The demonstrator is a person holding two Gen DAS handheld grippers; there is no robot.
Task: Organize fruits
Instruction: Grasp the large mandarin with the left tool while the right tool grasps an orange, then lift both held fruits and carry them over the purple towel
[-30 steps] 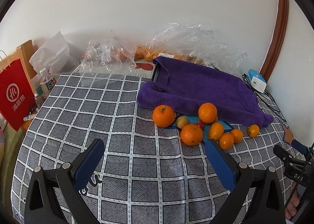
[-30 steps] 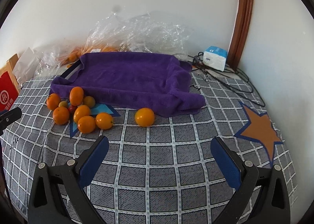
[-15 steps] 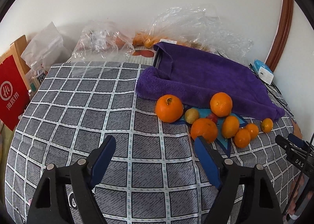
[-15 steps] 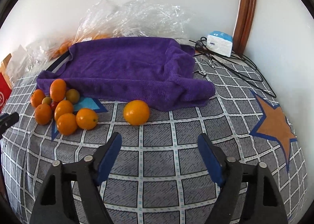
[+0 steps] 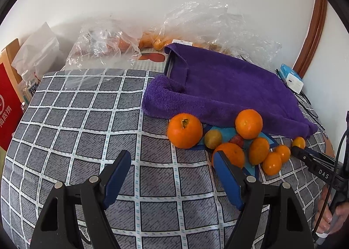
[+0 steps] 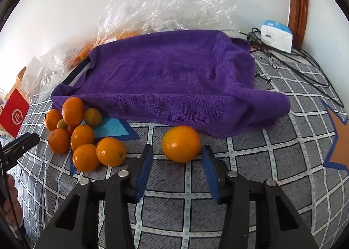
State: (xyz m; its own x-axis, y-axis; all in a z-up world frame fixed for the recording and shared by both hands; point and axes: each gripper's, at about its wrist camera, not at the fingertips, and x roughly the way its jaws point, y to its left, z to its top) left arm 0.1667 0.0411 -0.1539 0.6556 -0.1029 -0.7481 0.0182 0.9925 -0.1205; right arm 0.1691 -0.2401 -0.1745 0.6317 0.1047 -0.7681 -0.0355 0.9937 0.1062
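Observation:
A lone orange [image 6: 181, 143] lies on the checked cloth in front of the purple towel [image 6: 170, 76]. My right gripper [image 6: 177, 159] is open, its blue pads on either side of the orange's near half, not touching it. A pile of several oranges and small fruits [image 6: 78, 133] lies to its left on a blue star. In the left wrist view the pile [image 5: 240, 144] sits ahead right; the large orange [image 5: 185, 130] is nearest. My left gripper [image 5: 172, 168] is open and empty just short of it. The lone orange [image 5: 298, 142] is far right.
The purple towel [image 5: 226, 87] covers a tray behind the fruit. Clear plastic bags [image 5: 104, 46] with more fruit lie along the wall. A red bag [image 5: 8, 107] and bottle stand at the left. A white charger [image 6: 276, 35] and cables lie back right. An orange star [image 6: 340, 139] marks the cloth.
Both grippers have moved forward toward the fruit and their jaws have narrowed. The right gripper now straddles the lone orange; the left one has come up to the pile.

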